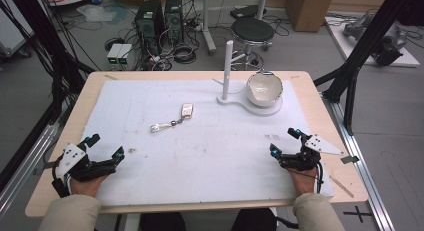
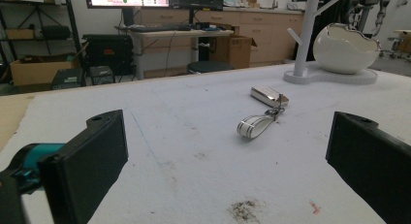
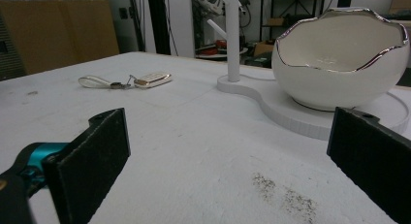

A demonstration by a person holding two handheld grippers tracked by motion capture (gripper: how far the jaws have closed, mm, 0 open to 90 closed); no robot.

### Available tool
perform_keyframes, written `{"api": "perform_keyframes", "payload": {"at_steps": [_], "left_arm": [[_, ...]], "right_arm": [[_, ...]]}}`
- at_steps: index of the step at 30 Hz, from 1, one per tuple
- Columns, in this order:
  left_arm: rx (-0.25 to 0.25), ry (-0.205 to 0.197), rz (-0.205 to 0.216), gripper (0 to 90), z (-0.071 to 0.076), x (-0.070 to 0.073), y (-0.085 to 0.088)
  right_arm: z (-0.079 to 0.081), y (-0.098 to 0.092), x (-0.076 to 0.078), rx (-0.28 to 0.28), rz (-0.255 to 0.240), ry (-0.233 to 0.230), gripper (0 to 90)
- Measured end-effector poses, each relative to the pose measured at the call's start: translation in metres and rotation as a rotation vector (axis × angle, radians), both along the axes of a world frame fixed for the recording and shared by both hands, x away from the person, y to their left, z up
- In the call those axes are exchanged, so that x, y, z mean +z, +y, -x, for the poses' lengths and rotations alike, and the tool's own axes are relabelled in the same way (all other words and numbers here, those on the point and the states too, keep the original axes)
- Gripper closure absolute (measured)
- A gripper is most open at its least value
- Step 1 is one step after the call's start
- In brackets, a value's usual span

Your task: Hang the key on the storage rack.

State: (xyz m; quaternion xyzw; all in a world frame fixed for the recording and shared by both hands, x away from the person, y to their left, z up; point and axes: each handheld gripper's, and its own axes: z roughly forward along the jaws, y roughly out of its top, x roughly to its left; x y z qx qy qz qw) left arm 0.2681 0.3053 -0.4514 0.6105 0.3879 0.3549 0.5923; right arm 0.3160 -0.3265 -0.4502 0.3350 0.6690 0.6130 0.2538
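A key fob (image 1: 186, 110) with a white strap loop (image 1: 161, 126) is lying flat near the middle of the white mat (image 1: 210, 156) that is covering the wooden table (image 1: 65, 126). It is sitting well apart from both grippers and to the left of the stand.

The left gripper (image 1: 104, 148) is resting at the near left corner of the mat with its jaws standing wide apart and nothing between them. The right gripper (image 1: 286, 142) is resting at the near right edge, likewise spread wide and gripping nothing. In the left gripper view the fob is lying ahead, between the two black jaws and far beyond them.

At the far side, a white egg-shaped bowl (image 1: 264, 89) with a jagged silver rim is sitting on the round end of a white stand base (image 1: 270, 110); its interior is looking bare in the right gripper view. A white post (image 1: 227, 71) with short pegs is rising upright from the base's other end, just beside the bowl.
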Motion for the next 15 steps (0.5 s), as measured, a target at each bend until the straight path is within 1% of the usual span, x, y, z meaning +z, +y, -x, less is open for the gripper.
{"api": "perform_keyframes", "payload": {"at_steps": [2,3,4,6,7,8,9,10,11,13,15], "left_arm": [[0.003,0.007,0.011,1.8,-0.001,0.0,0.001],[0.007,0.018,0.015,1.7,-0.002,0.001,0.001],[0.005,0.021,0.011,1.7,-0.003,0.001,0.001],[0.001,0.018,0.009,1.7,-0.004,0.002,0.001],[-0.015,0.017,-0.005,1.7,-0.009,0.01,0.002],[-0.015,0.017,-0.005,1.7,-0.009,0.01,0.002],[-0.036,0.01,-0.014,1.7,-0.015,0.02,0.001],[-0.047,0.007,-0.019,1.7,-0.019,0.025,0.001],[-0.056,0.008,-0.03,1.7,-0.022,0.03,0.001],[-0.079,0.014,-0.06,1.7,-0.031,0.042,0.001],[-0.085,0.018,-0.085,1.7,-0.04,0.053,0.0]], "right_arm": [[0.0,0.0,0.0,-0.001,-0.003,0.004,0.7],[0.0,0.0,0.0,-0.001,0.001,-0.005,0.7],[0.0,0.0,0.0,-0.005,0.0,0.005,0.7],[0.0,0.001,0.0,-0.003,0.003,-0.001,0.7],[0.0,0.001,0.0,-0.002,0.01,-0.005,0.8],[0.0,0.001,0.0,-0.003,0.013,-0.01,0.8],[0.0,0.001,0.0,-0.001,0.011,-0.008,0.7],[0.0,0.001,0.0,0.001,0.012,-0.006,0.7],[0.0,0.001,0.0,-0.002,0.005,0.001,0.8],[0.0,0.001,0.0,-0.003,0.003,0.0,0.8],[0.0,0.001,0.0,-0.004,0.003,-0.001,0.8]]}}
